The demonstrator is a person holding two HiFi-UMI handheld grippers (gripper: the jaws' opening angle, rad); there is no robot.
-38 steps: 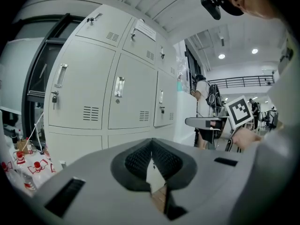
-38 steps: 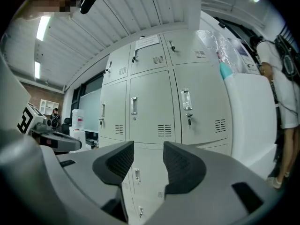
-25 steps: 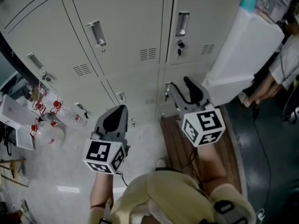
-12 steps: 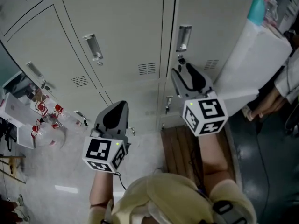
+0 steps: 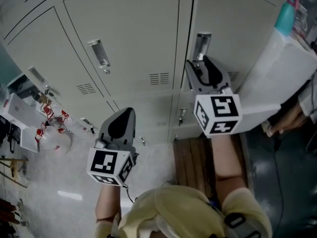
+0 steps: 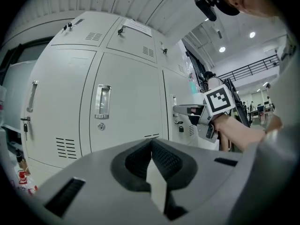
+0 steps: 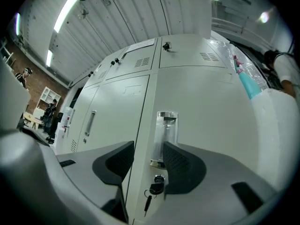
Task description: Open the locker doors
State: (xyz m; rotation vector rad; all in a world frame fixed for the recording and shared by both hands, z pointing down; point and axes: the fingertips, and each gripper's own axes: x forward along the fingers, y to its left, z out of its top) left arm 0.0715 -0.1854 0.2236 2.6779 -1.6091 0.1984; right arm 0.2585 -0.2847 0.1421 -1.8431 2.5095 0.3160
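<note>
Grey metal lockers fill the wall ahead, all doors closed. The upper right locker door [image 5: 233, 19] has a recessed chrome handle [image 5: 202, 44] [image 7: 166, 135] with a key in the lock [image 7: 156, 187] below it. My right gripper [image 5: 196, 64] [image 7: 148, 146] is open, its jaws standing either side of the handle's lower end, close to the door but not closed on it. My left gripper [image 5: 129, 114] [image 6: 151, 143] is shut on nothing, held lower and back from the middle locker door [image 6: 124, 102], whose handle [image 6: 102, 101] [image 5: 99, 53] is untouched.
A white cabinet [image 5: 277, 68] with a teal bottle [image 5: 286, 14] on top stands close on the right, with a person [image 5: 297, 114] beyond it. A wooden board [image 5: 190, 157] lies on the floor. Clutter with red-capped items [image 5: 49, 118] sits at the left.
My right gripper has risen from the lower locker row to the upper right door's handle. The left gripper has barely moved.
</note>
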